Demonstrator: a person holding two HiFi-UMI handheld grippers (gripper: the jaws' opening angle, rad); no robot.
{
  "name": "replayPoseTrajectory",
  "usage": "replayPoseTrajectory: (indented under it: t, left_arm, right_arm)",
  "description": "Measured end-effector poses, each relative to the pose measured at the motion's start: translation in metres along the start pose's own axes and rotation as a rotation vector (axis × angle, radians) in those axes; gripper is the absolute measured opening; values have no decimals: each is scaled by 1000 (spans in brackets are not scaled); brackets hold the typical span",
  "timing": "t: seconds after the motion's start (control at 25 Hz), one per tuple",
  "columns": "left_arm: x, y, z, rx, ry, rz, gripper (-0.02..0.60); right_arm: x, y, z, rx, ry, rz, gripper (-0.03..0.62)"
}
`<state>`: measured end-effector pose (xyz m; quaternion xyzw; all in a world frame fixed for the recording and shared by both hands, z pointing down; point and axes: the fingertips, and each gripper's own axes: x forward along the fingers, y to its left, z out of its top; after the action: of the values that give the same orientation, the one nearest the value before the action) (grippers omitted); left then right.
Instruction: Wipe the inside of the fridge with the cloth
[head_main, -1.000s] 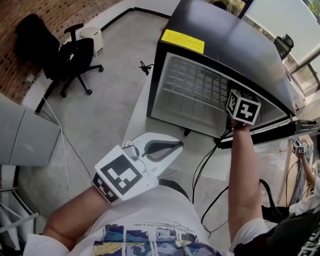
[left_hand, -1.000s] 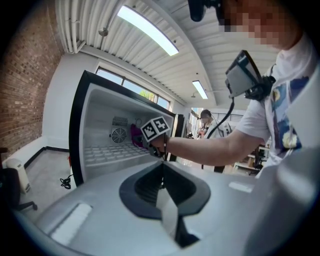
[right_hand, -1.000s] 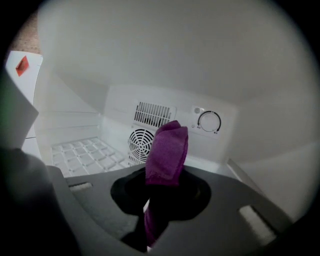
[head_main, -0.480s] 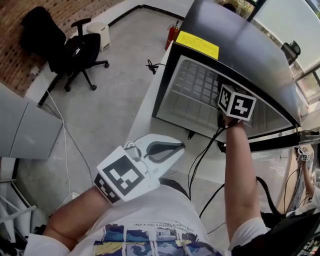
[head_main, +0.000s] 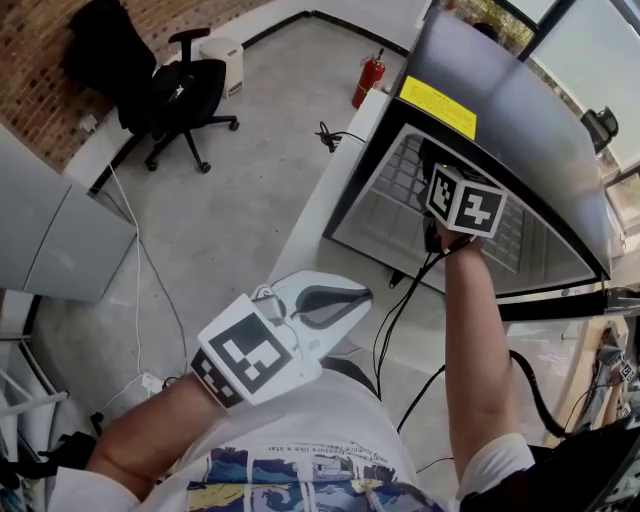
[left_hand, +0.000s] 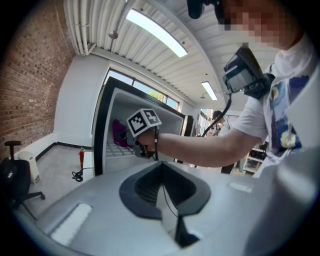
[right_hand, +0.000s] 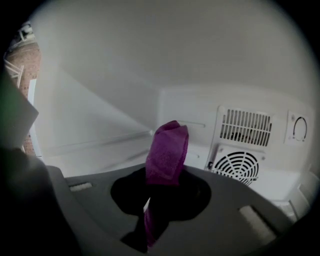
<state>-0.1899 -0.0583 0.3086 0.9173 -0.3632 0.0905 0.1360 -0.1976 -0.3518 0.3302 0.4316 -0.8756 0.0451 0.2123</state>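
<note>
Brick wall (head_main: 25, 80), grey concrete floor (head_main: 240, 200), black office chair (head_main: 185, 95), what looks like a fire extinguisher (head_main: 369, 78), ceiling strip lights (left_hand: 155, 32).

In the head view, the jaws of the right hand-held gripper (right_hand: 148, 212) are hidden behind its own marker cube (head_main: 465, 200), inside the fridge (head_main: 520, 110). The fridge's far end is cut off at 3 o'clock. In the right gripper view, the cloth (right_hand: 167, 152) drops toward 6 o'clock into the dark gap between those jaws, where its lower end cannot be made out.

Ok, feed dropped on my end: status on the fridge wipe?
Right hand-held gripper shut on purple cloth, inside the fridge. Left hand-held gripper shut, empty, outside. No obstruction visible.
</note>
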Motion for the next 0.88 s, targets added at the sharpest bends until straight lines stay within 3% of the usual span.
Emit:
replayPoseTrajectory:
  t: [0.52, 0.72, 0.88]
  left_arm:
    - [-17, 6, -2, -3, 6, 43, 5]
    - [-19, 3, -3, 4, 14, 29, 5]
    - [-14, -3, 1, 22, 13, -4, 5]
  right_arm:
    - [5, 48, 18, 145, -77, 216, 57]
    - [-13, 36, 23, 138, -116, 186, 57]
    - [-37, 12, 21, 120, -138, 111, 57]
